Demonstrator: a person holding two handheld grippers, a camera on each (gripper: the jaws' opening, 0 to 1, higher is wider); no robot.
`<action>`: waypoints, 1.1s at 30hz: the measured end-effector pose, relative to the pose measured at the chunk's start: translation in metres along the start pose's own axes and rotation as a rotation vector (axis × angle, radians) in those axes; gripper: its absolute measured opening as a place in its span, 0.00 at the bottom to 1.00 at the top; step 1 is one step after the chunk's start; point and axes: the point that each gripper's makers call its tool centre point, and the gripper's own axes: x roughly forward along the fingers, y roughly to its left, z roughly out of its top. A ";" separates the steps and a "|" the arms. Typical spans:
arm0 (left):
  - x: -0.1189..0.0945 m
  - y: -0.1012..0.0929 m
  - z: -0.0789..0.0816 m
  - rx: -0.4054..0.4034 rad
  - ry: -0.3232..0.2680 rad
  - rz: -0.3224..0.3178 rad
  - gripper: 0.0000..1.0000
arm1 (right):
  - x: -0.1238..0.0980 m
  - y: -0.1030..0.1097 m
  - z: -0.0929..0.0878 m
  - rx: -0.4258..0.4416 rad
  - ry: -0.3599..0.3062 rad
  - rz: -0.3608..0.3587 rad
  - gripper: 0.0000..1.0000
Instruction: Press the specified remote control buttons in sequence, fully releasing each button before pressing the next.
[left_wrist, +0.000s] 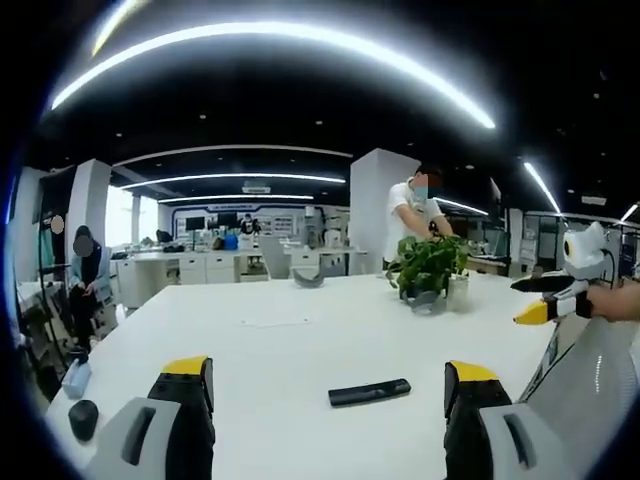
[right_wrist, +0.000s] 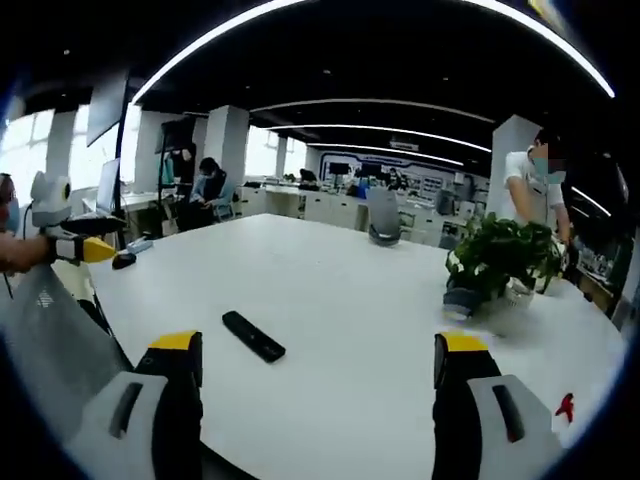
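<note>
Left gripper view, left gripper (left_wrist: 328, 385) jaws spread wide, remote control (left_wrist: 369, 392) flat on white table (left_wrist: 300, 340) between them untouched, right gripper view, right gripper (right_wrist: 318, 360) equally wide, remote (right_wrist: 253, 336) left of centre, red mark (right_wrist: 566, 406) at table edge, potted plant (right_wrist: 497, 262) beyond.

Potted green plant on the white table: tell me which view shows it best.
The right gripper view shows it best: the leafy green potted plant appears larger there, with its grey pot visible on the white table. In the left gripper view the plant is smaller and farther back, partly in front of a standing person.
</note>
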 end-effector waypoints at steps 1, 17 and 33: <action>0.001 0.002 -0.001 -0.014 0.006 0.003 1.00 | 0.001 0.000 -0.002 -0.001 0.008 0.000 0.99; 0.003 -0.010 -0.021 0.103 0.100 -0.052 1.00 | 0.002 -0.005 -0.025 0.010 0.106 -0.028 0.97; 0.001 -0.002 -0.013 0.105 0.057 -0.018 1.00 | 0.002 0.001 -0.026 -0.058 0.114 -0.015 0.97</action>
